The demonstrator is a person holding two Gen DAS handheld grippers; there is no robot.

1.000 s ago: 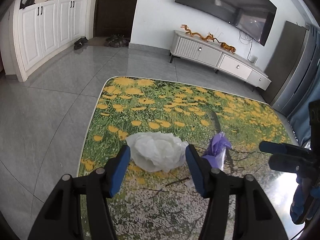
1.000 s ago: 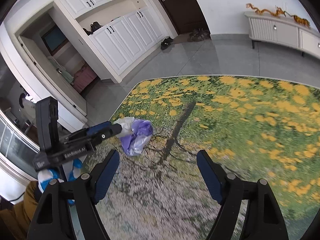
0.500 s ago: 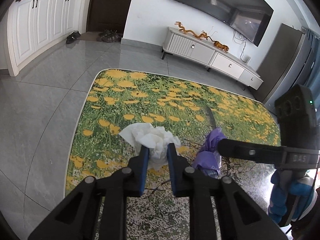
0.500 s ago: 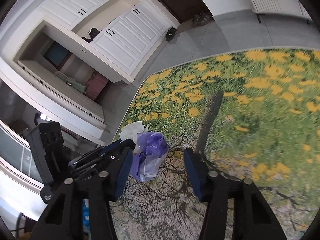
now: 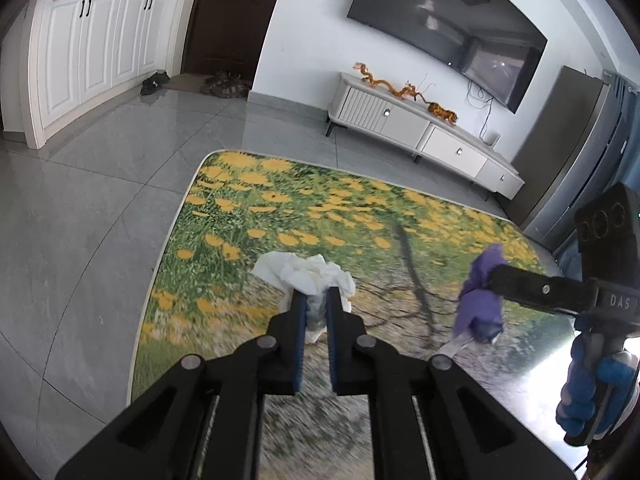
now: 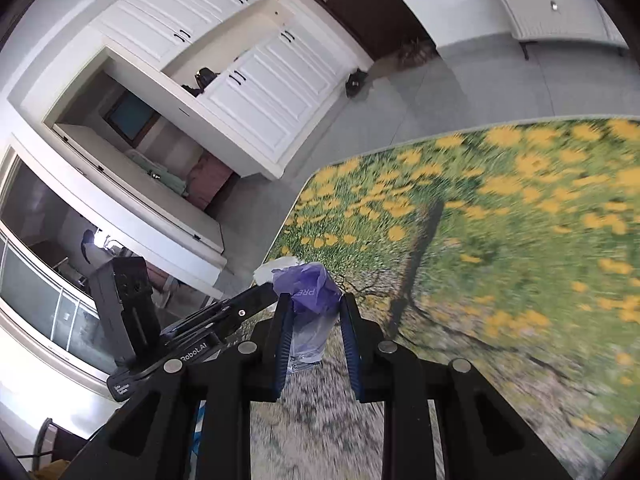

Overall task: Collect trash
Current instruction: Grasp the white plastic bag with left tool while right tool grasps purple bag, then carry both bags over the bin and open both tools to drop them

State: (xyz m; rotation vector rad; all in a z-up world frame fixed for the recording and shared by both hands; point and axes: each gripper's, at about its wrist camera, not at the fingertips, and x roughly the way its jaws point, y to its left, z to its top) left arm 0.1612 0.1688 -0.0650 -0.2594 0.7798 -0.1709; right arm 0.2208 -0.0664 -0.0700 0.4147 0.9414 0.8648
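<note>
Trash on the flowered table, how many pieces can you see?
2. A crumpled white tissue between the left gripper's closing fingers, and a purple wrapper between the right gripper's closing fingers. The grippers may hide more.

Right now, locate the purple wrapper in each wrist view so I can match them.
Left wrist: purple wrapper at right of centre, pinched by the right gripper.
Right wrist: bottom centre, between the closing jaws.
Shared landmark: the white tissue beside it.

A wall-mounted television (image 5: 448, 28) is seen above a white TV cabinet (image 5: 420, 132); shoes (image 5: 154, 82) are left by the dark door (image 5: 232, 16).
</note>
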